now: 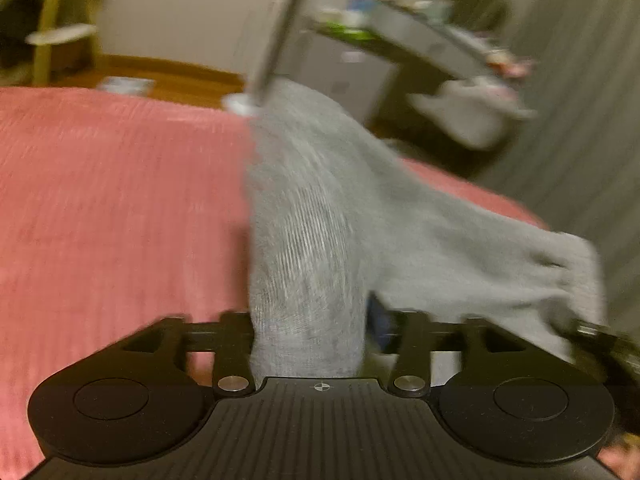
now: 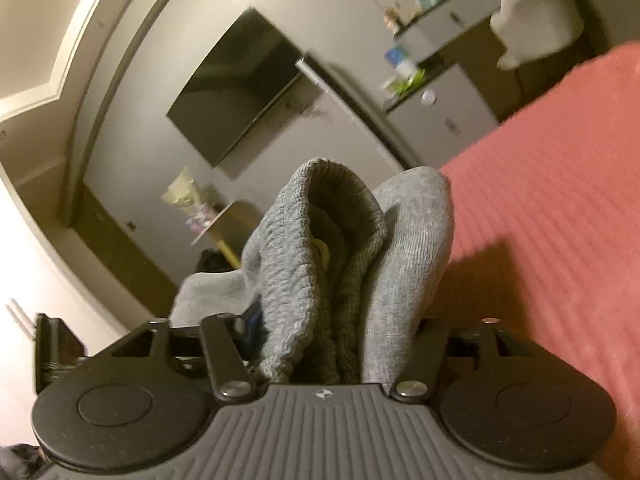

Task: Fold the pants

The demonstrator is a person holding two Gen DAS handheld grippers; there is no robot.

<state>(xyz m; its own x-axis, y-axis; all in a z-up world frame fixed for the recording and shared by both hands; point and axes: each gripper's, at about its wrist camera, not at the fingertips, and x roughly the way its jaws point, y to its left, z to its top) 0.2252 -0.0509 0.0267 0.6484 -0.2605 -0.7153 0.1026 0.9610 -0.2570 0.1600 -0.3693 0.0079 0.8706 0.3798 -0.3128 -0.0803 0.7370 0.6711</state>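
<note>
Pink bedspread (image 1: 100,200) under tool-held pants (image 1: 312,240)

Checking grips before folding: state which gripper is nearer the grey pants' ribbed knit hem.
Right. The right gripper clamps the ribbed hem itself; the left gripper clamps plain fabric elsewhere on the pants.

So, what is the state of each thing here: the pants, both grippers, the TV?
Grey pants: lifted, bunched, held at two places.
Left gripper: shut on the pants.
Right gripper: shut on the ribbed end of the pants.
Red bedspread: spread flat.
TV: screen dark.
</note>
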